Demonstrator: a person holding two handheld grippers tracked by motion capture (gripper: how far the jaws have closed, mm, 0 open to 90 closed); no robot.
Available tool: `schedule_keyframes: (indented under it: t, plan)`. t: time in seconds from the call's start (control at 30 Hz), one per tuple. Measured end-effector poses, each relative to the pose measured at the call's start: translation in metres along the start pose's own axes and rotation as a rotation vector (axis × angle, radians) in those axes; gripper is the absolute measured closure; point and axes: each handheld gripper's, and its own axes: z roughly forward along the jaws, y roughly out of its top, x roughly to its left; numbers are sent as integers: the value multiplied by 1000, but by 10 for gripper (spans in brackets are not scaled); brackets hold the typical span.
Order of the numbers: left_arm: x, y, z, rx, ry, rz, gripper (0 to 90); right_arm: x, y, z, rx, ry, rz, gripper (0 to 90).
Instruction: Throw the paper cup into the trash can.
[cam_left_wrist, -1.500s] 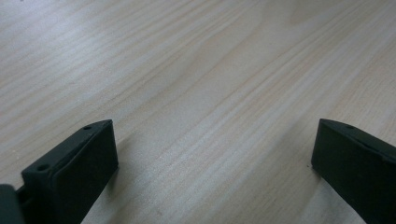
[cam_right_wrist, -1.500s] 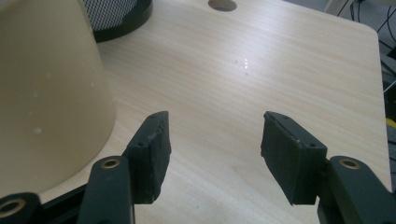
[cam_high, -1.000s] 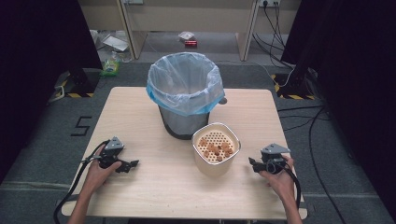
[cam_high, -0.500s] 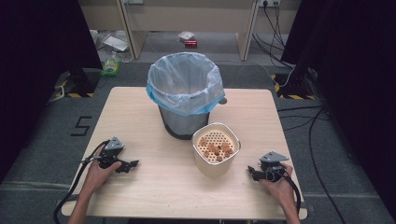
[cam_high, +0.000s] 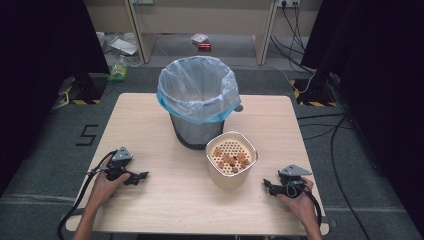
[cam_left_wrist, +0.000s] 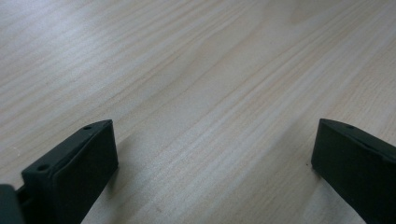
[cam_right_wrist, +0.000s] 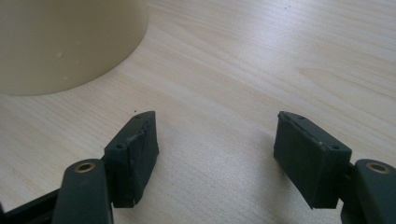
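Pale wooden worktop carries both claws nearest the person: left claw and right claw, jaws spread, empty, either side of the cream tub. Brown pieces sit inside it. Just behind stands the lined bin. Nothing looks started.

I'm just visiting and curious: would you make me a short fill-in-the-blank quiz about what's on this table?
1. The bin is lined with a pale ____ plastic bag.
2. Small brown pieces lie on the perforated insert inside the ____-coloured container.
3. The jaws of the right gripper stand ____, with bare table between them.
4. The gripper closer to the container is the ____ one.

Missing words: blue; cream; open; right
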Motion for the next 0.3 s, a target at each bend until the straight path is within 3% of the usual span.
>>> schedule_keyframes:
  t: [0.3]
  plan:
    - [0, 0, 0, 0, 0, 0, 0, 0, 0, 1, 1, 2, 1, 301]
